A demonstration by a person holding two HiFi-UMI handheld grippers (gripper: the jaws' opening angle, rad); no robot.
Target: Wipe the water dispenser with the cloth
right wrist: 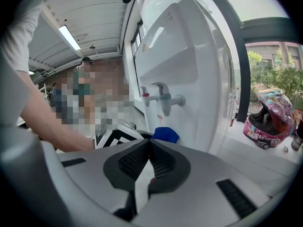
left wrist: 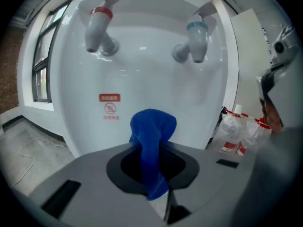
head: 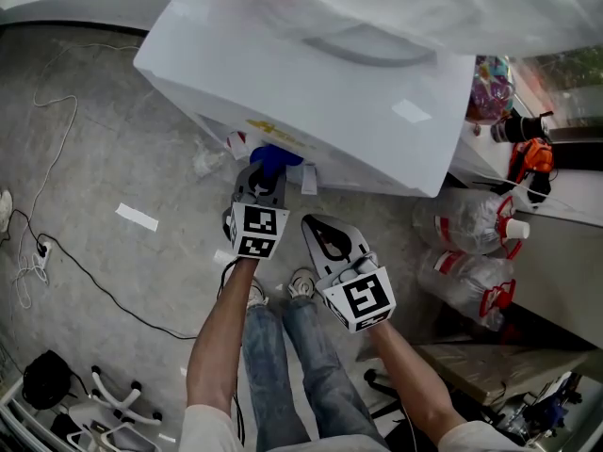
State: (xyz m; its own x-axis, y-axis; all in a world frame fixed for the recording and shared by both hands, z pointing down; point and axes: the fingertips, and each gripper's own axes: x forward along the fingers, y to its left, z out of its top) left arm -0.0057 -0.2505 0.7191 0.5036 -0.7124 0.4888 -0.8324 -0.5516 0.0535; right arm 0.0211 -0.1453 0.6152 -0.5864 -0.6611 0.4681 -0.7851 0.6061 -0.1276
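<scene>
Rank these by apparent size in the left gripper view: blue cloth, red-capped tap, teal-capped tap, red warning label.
1. blue cloth, though it is nearest the camera
2. red-capped tap and teal-capped tap, about alike
3. red warning label

The head view looks steeply down from above the water dispenser onto the floor. The left gripper view faces the dispenser's front squarely, close below its taps. The right gripper view sits farther back and looks obliquely along that front. All three show the blue cloth.
</scene>
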